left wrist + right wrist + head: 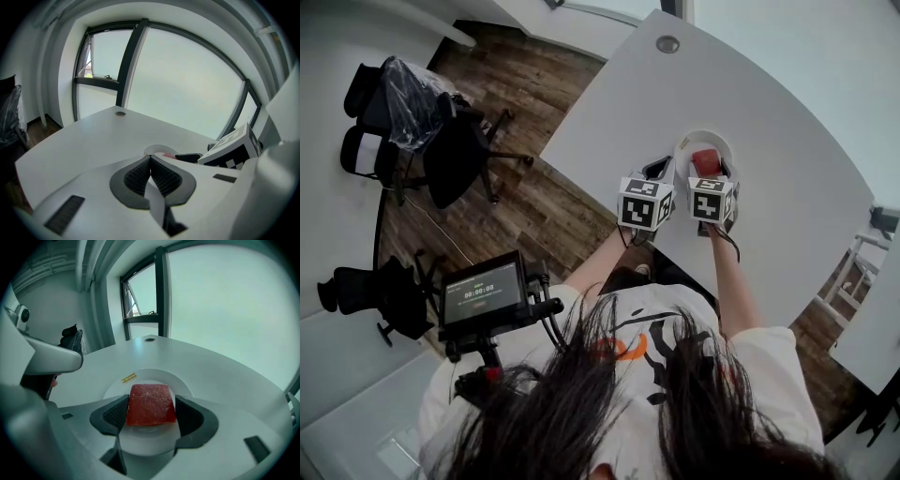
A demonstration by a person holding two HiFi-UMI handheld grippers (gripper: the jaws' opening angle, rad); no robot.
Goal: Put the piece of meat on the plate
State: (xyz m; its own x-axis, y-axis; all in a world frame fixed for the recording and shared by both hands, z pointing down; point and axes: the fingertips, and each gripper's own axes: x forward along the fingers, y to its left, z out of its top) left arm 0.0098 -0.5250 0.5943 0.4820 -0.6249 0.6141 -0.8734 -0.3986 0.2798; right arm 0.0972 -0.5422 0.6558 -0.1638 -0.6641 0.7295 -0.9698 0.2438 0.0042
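Note:
A red, square piece of meat (150, 404) sits between the pads of my right gripper (151, 411), which is shut on it. It hangs just over a white round plate (140, 378) that carries a small yellow sticker (129, 378). In the head view the meat (705, 161) shows red over the plate (684, 150), with the right gripper (712, 173) on it. My left gripper (150, 164) is shut with nothing in it, close beside the plate (157, 150) on its left. The left gripper (661, 169) nearly touches the right one's marker cube (234, 150).
The plate stands near the front edge of a white curved table (769, 122), which has a round grommet (667, 44) at its far end. Black office chairs (459, 155) stand on the wooden floor at left. A small monitor rig (485, 295) sits by the person's chest.

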